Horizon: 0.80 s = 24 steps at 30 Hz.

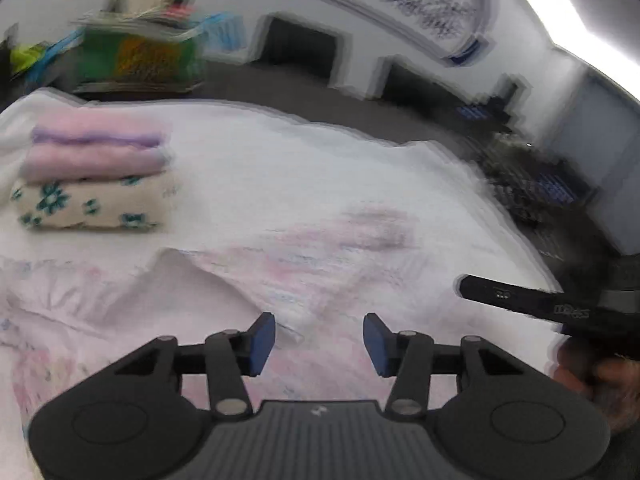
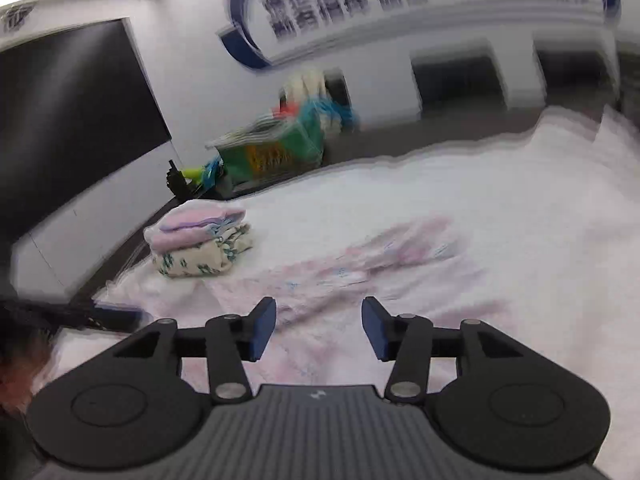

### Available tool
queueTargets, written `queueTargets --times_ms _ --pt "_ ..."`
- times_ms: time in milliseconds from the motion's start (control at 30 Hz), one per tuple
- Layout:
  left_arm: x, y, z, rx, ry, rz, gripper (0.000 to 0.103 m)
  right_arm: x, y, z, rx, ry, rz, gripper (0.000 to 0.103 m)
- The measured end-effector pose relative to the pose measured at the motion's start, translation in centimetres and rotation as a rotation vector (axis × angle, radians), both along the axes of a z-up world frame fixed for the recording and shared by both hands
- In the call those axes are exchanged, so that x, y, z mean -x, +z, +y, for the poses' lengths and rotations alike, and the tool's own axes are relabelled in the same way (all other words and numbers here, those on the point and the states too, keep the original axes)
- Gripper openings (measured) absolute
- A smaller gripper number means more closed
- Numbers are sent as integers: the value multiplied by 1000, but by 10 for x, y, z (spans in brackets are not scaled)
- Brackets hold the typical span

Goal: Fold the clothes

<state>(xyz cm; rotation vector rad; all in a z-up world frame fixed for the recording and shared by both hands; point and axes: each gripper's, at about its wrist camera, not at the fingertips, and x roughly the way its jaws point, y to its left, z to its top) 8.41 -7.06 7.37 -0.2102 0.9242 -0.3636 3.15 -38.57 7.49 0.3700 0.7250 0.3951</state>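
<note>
Your left gripper hangs with its jaws spread wide and nothing between them, above the pale pink garment that lies rumpled across the lower half of the frame on the white-covered worktop. Your right gripper is likewise spread and empty over the same garment. A stack of folded clothes, pink over a flower print, sits at the left of the left wrist view, apart from the garment. Both views are motion-blurred. A green basket stands beyond the worktop's far edge.

Black hand-held gripper, blue pads, silver pivot screws
</note>
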Motion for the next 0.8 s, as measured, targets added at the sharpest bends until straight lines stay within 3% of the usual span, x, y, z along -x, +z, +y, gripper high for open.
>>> queueTargets --times_ms 33,100,167,233,267,333,467,533,633,667,700,733,800 --pt "-13 -9 -3 -20 24 38 43 -25 -7 2 -30 -10 71 48" --pt "-26 -22 -1 16 45 84 43 -73 -21 4 -85 -32 204 47" --pt "-38 -33 1 60 64 126 35 -98 -35 8 -118 -18 287 41" --pt "-44 -39 3 90 57 135 2 -110 -46 15 -104 -16 318 36" --pt "-47 -40 5 101 50 132 2 -115 -51 18 -95 -15 331 29" --pt "-48 -36 9 130 69 79 2 -121 -59 23 -79 -16 335 16" --pt "-52 -33 14 86 131 -79 4 -118 -65 27 -54 -23 282 14" --pt "-56 -38 14 59 141 -108 9 -117 -67 29 -40 -21 233 14" --pt "-57 -41 24 106 157 -18 13 -106 -63 35 31 9 147 20" --pt "-55 -40 29 131 164 26 19 -102 -60 38 62 20 124 23" --pt "-50 -39 35 176 164 52 36 -100 -58 41 82 32 107 24" --pt "-45 -37 43 227 162 70 45 -99 -57 44 99 44 93 25" --pt "-39 -33 44 248 141 87 45 -96 -53 50 133 68 63 26"
